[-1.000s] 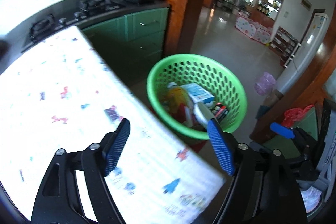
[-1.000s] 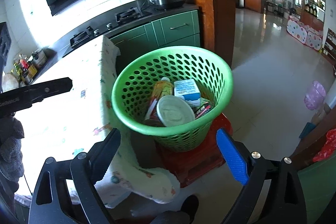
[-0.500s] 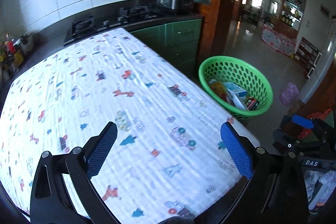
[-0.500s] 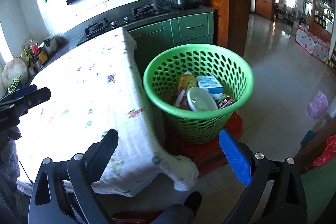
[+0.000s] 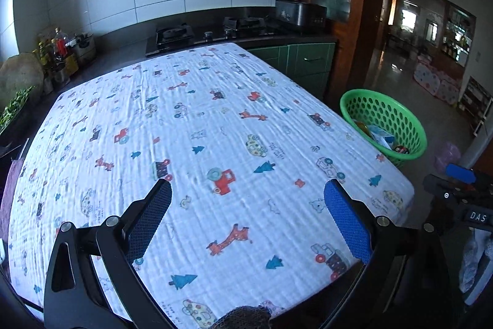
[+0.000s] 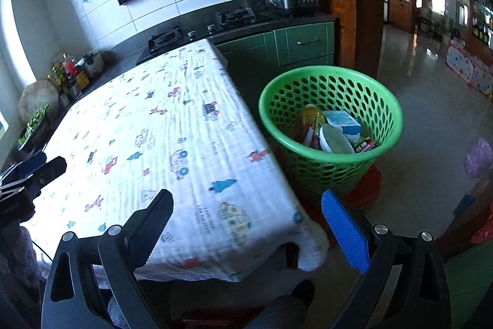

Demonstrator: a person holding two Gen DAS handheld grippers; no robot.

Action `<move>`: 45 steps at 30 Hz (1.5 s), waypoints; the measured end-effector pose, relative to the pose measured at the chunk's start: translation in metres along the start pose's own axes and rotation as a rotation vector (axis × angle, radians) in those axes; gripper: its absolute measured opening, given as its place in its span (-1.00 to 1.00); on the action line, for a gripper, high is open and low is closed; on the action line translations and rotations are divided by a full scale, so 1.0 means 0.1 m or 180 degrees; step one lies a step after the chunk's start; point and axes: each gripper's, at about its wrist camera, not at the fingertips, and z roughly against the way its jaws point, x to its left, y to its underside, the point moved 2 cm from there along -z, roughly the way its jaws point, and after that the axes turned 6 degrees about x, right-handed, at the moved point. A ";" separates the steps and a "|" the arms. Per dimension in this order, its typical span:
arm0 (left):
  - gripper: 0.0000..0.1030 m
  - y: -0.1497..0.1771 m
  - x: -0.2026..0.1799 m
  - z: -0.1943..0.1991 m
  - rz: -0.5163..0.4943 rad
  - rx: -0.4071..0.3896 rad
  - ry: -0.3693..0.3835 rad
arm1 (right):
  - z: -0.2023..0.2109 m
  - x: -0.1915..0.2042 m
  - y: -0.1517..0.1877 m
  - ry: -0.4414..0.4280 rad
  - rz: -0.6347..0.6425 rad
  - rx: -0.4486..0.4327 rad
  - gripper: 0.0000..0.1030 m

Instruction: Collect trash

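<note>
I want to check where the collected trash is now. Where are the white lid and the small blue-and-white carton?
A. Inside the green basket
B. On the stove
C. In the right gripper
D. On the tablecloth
A: the white lid and the blue-and-white carton lie inside the green basket; the right gripper is open and holds nothing.

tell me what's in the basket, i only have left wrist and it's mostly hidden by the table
Observer: Right wrist looks down into the basket: a white lid, a blue and white carton and a yellow bottle.
Operator: what's it standing on
Observer: A red stool, beside the table's corner.
Operator: right jaws holding anything
Observer: No, the right gripper is open with nothing between its jaws.
</note>
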 end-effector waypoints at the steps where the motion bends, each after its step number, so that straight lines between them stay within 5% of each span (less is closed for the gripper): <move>1: 0.90 0.01 0.02 0.01 0.0012 -0.0005 -0.0005 | 0.01 0.04 0.00 0.0013 0.0029 -0.0010 0.82; 45: 0.90 0.41 0.32 0.53 0.0174 -0.0419 -0.0362 | 0.26 0.75 0.29 -0.0098 0.0500 -0.0289 0.86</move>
